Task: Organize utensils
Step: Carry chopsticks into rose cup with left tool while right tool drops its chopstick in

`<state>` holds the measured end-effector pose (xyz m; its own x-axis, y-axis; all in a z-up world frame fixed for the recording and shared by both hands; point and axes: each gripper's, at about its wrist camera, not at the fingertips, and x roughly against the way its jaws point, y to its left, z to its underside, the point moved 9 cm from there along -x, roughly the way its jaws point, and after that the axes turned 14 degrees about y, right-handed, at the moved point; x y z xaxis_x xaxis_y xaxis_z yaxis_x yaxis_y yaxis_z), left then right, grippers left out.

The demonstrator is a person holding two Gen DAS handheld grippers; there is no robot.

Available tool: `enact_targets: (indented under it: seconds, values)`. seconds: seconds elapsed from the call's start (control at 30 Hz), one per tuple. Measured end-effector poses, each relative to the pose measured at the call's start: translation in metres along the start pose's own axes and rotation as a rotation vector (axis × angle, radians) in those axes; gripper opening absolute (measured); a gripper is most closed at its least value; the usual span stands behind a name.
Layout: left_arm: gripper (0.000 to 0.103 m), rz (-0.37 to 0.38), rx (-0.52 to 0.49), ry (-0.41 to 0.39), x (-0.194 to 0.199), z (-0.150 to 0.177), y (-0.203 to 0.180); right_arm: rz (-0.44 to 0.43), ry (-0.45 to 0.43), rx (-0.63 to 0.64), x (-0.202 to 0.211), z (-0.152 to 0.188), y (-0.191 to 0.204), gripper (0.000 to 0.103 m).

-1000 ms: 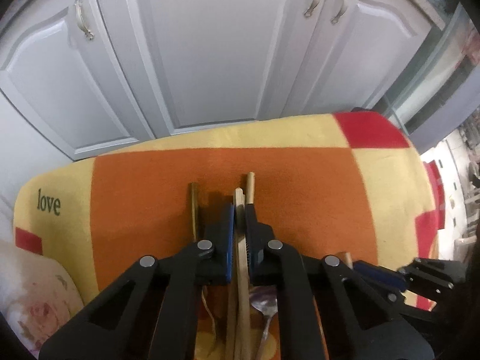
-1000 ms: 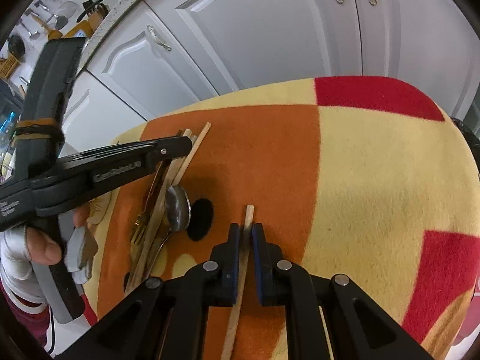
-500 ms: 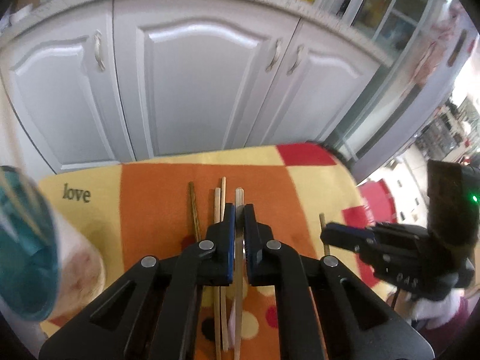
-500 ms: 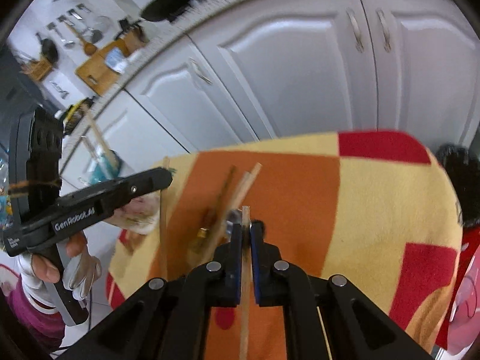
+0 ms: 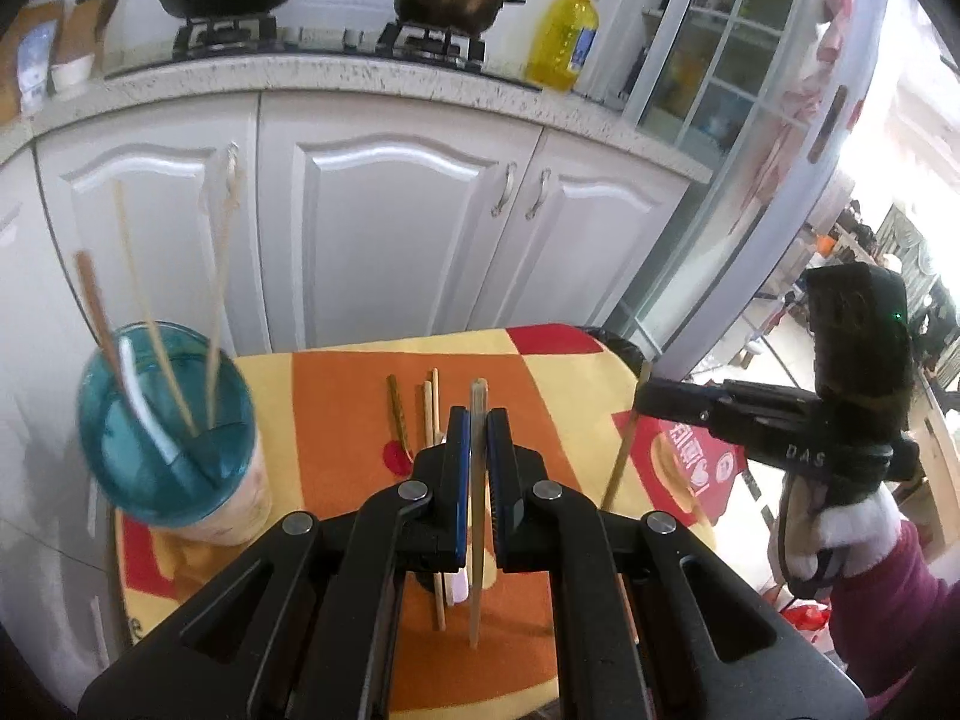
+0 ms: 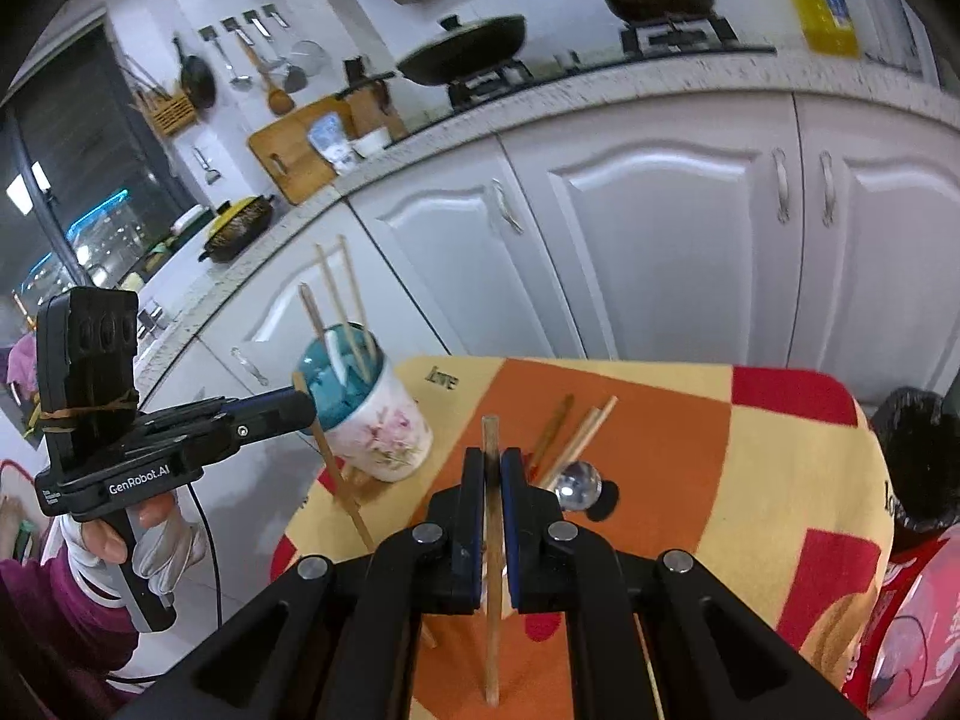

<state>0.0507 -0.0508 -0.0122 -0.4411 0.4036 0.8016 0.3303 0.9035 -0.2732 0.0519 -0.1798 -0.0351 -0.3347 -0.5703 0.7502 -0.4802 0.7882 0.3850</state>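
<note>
Progress looks partial: several thin sticks already stand in the teal-rimmed floral ceramic cup (image 5: 174, 438) at left of frame. Each tool is clenched on one pale wooden chopstick — left tool (image 5: 477, 441), right tool (image 6: 492, 483) — while loose chopsticks (image 6: 579, 432) and a metal spoon (image 6: 576, 483) wait mid-frame on the orange-and-yellow blanket-covered counter (image 6: 780, 468).
</note>
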Motion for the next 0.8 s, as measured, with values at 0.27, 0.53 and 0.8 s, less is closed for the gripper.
enact_targets:
  seconds: [0.27,0.53,0.8]
  values:
    - [0.004,-0.028,0.022,-0.083,0.055,-0.002,0.017,-0.008,-0.047,0.094,0.018,-0.028,0.042,0.005]
    - [0.004,-0.073,0.067,-0.197,0.122,-0.034,0.049,-0.029,-0.11,0.227,0.032,-0.085,0.104,0.005]
    - [0.004,-0.197,0.085,-0.341,0.193,-0.071,0.092,-0.052,-0.168,0.367,0.048,-0.141,0.174,0.005]
